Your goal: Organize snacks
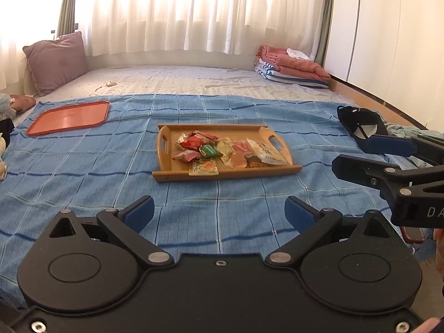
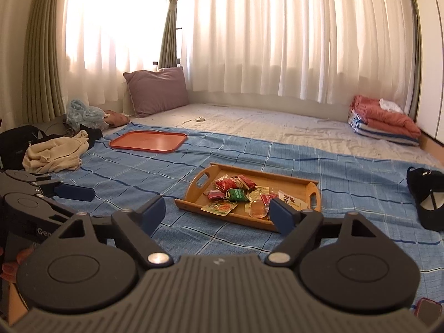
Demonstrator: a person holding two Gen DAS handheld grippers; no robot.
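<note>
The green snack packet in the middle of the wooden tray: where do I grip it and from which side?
Judging by its pose, take the green packet by its upper crimped edge, coming down from above with the right gripper, whose jaws are open. It lies on top of the pile in the wooden tray, wedged between other wrappers, so a sideways approach would likely meet the raised rim or push neighbours.

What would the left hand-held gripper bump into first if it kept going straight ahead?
Probably the wooden tray of snacks. The left hand-held gripper points at it over bare blue blanket, though depth is unclear.
</note>
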